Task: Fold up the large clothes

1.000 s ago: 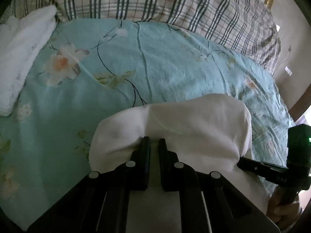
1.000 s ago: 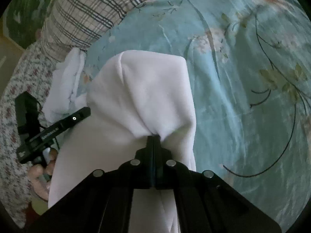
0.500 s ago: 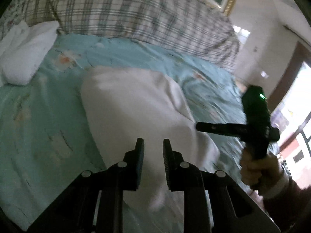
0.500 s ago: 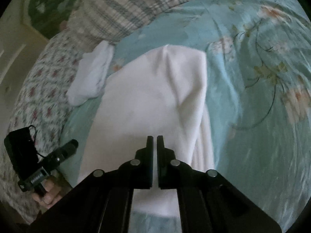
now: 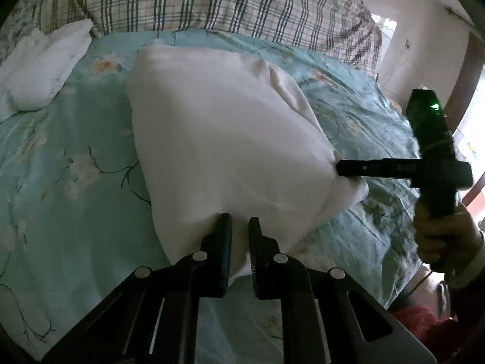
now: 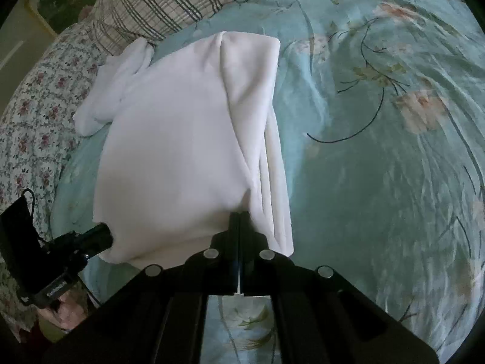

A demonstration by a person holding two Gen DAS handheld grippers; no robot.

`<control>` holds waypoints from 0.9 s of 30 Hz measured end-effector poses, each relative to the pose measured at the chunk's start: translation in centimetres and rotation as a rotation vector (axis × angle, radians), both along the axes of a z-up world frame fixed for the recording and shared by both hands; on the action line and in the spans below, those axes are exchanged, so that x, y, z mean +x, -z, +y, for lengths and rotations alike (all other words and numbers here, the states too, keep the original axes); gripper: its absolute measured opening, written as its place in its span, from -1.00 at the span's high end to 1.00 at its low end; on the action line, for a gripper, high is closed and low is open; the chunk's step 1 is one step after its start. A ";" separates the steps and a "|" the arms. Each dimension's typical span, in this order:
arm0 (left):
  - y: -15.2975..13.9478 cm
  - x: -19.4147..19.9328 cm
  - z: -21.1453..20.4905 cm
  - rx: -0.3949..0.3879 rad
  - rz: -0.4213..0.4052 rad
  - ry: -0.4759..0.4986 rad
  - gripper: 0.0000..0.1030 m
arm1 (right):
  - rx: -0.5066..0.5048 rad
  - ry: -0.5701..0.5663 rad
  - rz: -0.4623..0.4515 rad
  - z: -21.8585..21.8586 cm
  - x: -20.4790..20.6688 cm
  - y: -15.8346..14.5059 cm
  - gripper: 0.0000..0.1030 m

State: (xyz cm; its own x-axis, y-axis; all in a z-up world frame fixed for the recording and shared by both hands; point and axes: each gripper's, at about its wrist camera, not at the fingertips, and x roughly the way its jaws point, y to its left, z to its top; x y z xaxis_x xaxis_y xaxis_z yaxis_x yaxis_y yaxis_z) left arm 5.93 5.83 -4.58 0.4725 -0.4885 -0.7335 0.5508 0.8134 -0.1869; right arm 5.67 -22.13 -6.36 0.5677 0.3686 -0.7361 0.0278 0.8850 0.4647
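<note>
A large white garment point(image 5: 218, 139) lies folded on a teal floral bedspread point(image 5: 60, 182); it also shows in the right wrist view point(image 6: 182, 139). My left gripper point(image 5: 240, 221) sits at the garment's near edge with white cloth between its narrowly parted fingers. My right gripper point(image 6: 239, 216) is shut on the garment's near right corner; it shows from the side in the left wrist view point(image 5: 338, 166), its tip at the cloth's right corner. The left gripper appears at the lower left of the right wrist view point(image 6: 104, 236), at the near left corner.
A second bundle of white cloth point(image 5: 45, 63) lies at the far left of the bed, also seen in the right wrist view point(image 6: 112, 88). Plaid pillows point(image 5: 212, 3) line the head. A floral sheet point(image 6: 33, 115) covers the left side. The bed edge drops off at right.
Both grippers let go of the raised garment and drew back half a second ago. Now both are back at its near edge, the right shut on the corner, the garment lying flatter.
</note>
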 end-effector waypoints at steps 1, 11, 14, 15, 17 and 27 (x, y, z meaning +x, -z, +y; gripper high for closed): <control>0.0 0.0 0.0 0.002 -0.004 -0.002 0.79 | 0.010 -0.001 -0.010 0.0 -0.3 -0.4 0.95; -0.1 1.1 1.4 -0.118 0.087 -0.042 0.79 | 0.009 0.036 -0.033 -0.1 -0.8 -0.9 0.26; -1.7 1.2 2.1 -0.165 0.106 -0.054 0.77 | -0.021 -0.006 -0.015 1.0 -0.4 -0.4 0.71; -2.1 1.1 2.2 -0.165 0.098 -0.050 0.71 | -0.015 -0.004 -0.031 0.7 -0.6 -1.0 0.78; -2.5 0.9 1.5 -0.122 0.084 -0.023 0.70 | 0.010 0.009 -0.095 -0.6 -1.2 -3.1 0.91; -0.5 0.2 0.0 -0.044 0.068 0.016 0.71 | -0.084 0.024 0.004 -0.7 -0.4 -0.5 0.97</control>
